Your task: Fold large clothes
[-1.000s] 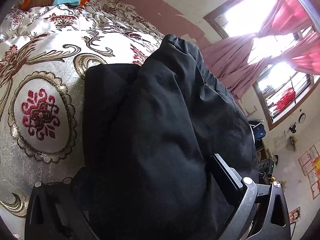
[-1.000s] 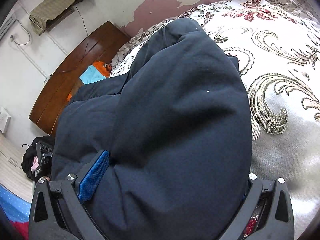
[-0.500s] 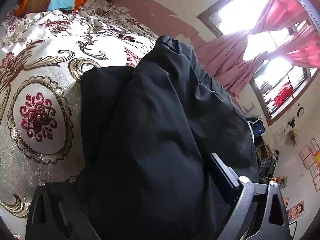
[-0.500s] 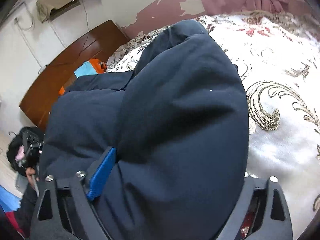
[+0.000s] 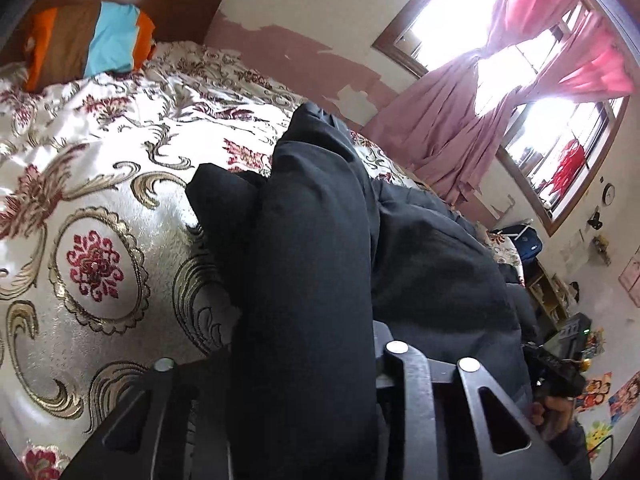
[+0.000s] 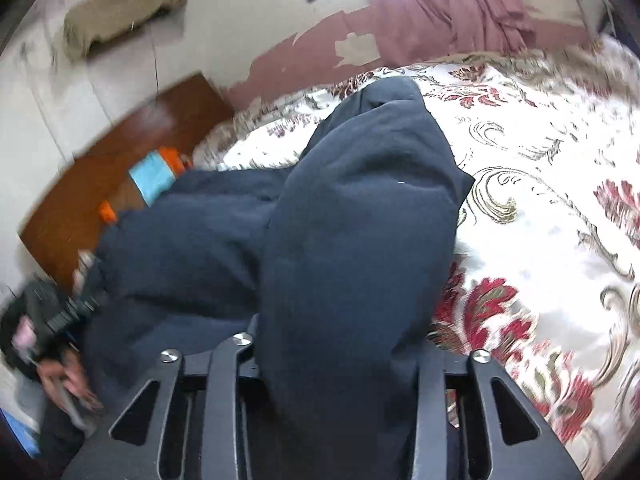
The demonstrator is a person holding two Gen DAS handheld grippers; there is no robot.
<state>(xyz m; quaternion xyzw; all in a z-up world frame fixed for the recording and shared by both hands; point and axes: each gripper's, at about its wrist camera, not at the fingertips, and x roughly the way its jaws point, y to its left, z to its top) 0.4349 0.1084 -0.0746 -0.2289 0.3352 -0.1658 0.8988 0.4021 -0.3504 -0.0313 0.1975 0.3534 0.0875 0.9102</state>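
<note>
Left wrist view: my left gripper [image 5: 304,380] has just been closing and now pinches a thick fold of the dark garment [image 5: 312,248]. My right gripper [image 6: 336,360] likewise has just clamped onto the same cloth (navy here), which runs across the floral bedspread [image 6: 540,184] toward its far edge by the wall.

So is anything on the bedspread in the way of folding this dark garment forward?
Nothing visible. Both grippers, left and right, have just been closing and now pinch the dark garment. The floral bedspread ahead looks bare; the striped pillow lies far off.
</note>
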